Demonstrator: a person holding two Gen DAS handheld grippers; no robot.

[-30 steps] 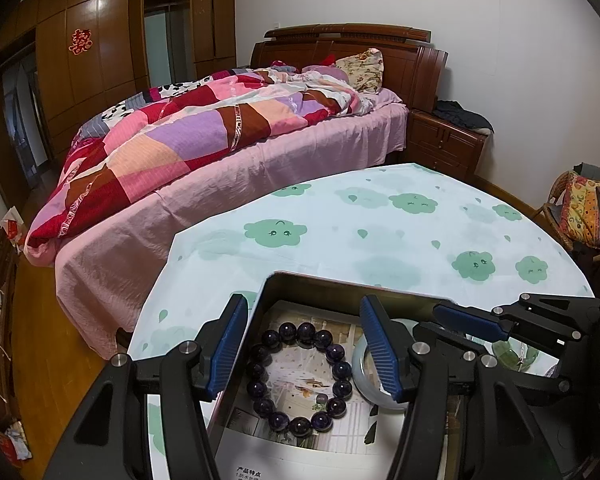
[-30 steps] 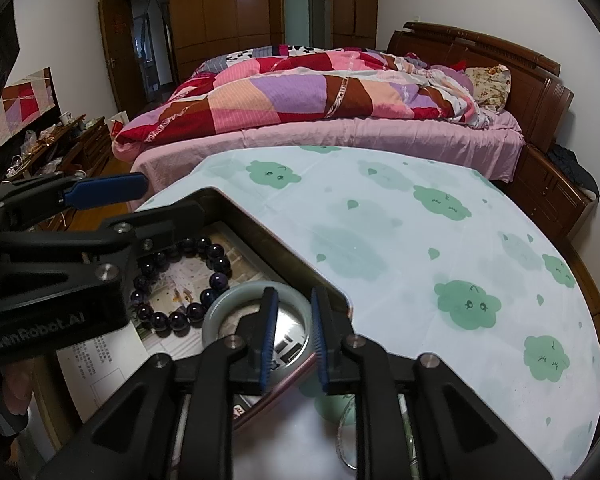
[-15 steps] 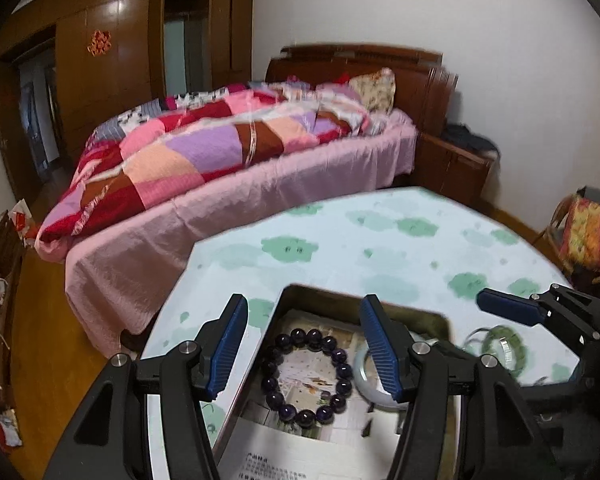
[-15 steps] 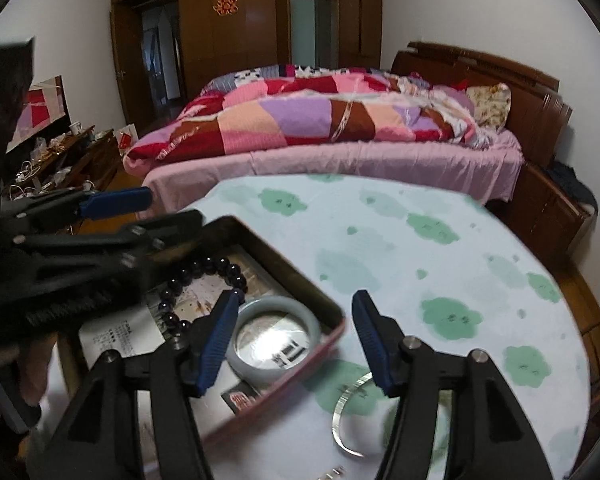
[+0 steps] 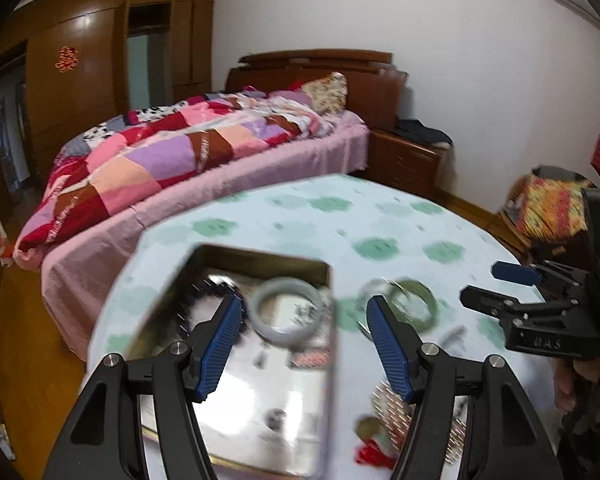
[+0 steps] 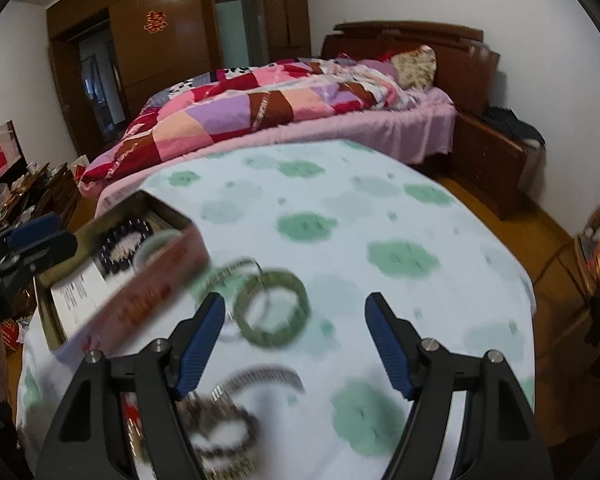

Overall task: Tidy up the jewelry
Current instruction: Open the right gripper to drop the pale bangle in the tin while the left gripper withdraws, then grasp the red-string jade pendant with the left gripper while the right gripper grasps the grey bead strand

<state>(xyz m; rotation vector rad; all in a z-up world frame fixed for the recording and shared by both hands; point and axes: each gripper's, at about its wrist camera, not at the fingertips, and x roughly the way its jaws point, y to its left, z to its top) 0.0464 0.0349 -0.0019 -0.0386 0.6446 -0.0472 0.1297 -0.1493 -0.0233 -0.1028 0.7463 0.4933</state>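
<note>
Both grippers spread wide, nothing pinched. Left gripper [image 5: 302,338] hangs over the open tin box [image 5: 260,258], jaws have just been opening, empty. Right gripper [image 6: 296,340] jaws have just been opening too, empty, over the tablecloth [image 6: 380,208] with green cloud print. Pale bangle [image 5: 286,310] lies inside the box next to the dark bead bracelet [image 6: 124,242], on a printed sheet; text there too blurred to read. Green bangle [image 6: 274,306] sits on the cloth just outside the box, between the right fingers' line. More bracelets near the camera, blurred. Red double-happiness character [image 6: 154,22] on the wardrobe door.
</note>
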